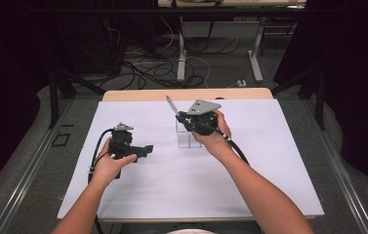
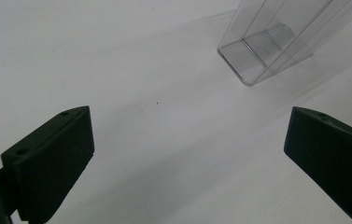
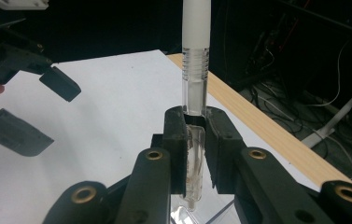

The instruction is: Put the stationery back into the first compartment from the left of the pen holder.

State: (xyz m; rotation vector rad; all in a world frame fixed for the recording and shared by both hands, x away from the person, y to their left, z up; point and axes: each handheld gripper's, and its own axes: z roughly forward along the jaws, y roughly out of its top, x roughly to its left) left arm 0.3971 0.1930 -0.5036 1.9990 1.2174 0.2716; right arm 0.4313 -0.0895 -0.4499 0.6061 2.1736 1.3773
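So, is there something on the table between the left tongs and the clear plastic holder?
No. In the left gripper view, bare white table surface lies between the open left tongs and the clear holder.

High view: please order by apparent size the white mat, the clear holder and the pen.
1. white mat, by far the largest.
2. clear holder, partly hidden behind the right gripper.
3. pen, a thin stick.

Lab: floor cables [image 1: 172, 73], test table [image 1: 289, 146]
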